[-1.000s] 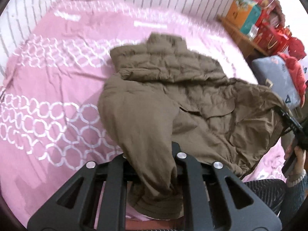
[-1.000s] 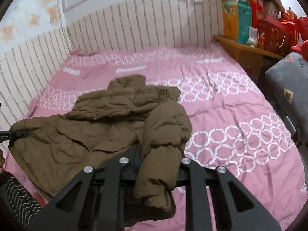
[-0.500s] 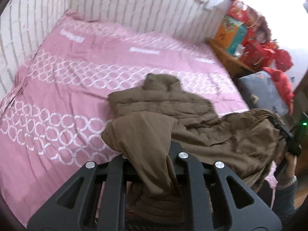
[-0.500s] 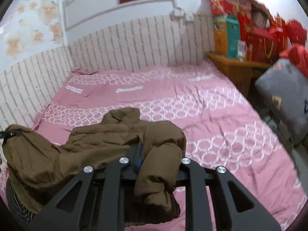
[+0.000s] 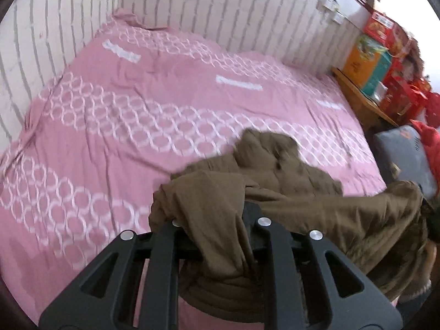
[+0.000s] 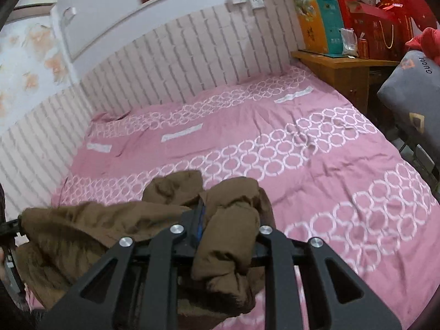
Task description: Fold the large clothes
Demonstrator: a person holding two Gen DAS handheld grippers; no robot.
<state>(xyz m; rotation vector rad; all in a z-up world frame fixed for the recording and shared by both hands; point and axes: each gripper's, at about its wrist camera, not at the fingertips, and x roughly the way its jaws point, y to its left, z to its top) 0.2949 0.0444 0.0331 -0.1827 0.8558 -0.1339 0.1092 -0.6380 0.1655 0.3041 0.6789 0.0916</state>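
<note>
A brown padded jacket (image 5: 288, 187) hangs stretched between both grippers above the near edge of the pink bed (image 5: 137, 110). My left gripper (image 5: 217, 220) is shut on one bunched part of it, and the cloth drapes over and hides the fingertips. In the right wrist view the same jacket (image 6: 110, 228) runs off to the left, and my right gripper (image 6: 222, 220) is shut on a bunched sleeve. Its collar end (image 6: 176, 187) still reaches toward the bed. The other gripper (image 6: 8, 228) shows at the far left edge.
The bed has a pink cover with white ring bands (image 6: 302, 151) and striped padding on two walls (image 6: 192, 63). A wooden side table (image 6: 338, 68) with stacked red and orange boxes (image 6: 319, 22) stands at the right, with a grey cushion (image 6: 412, 96) beside it.
Both grippers have risen and pulled back toward the bed's near edge. The jacket, lying spread on the bed a second ago, is now mostly lifted off it and hangs between them.
</note>
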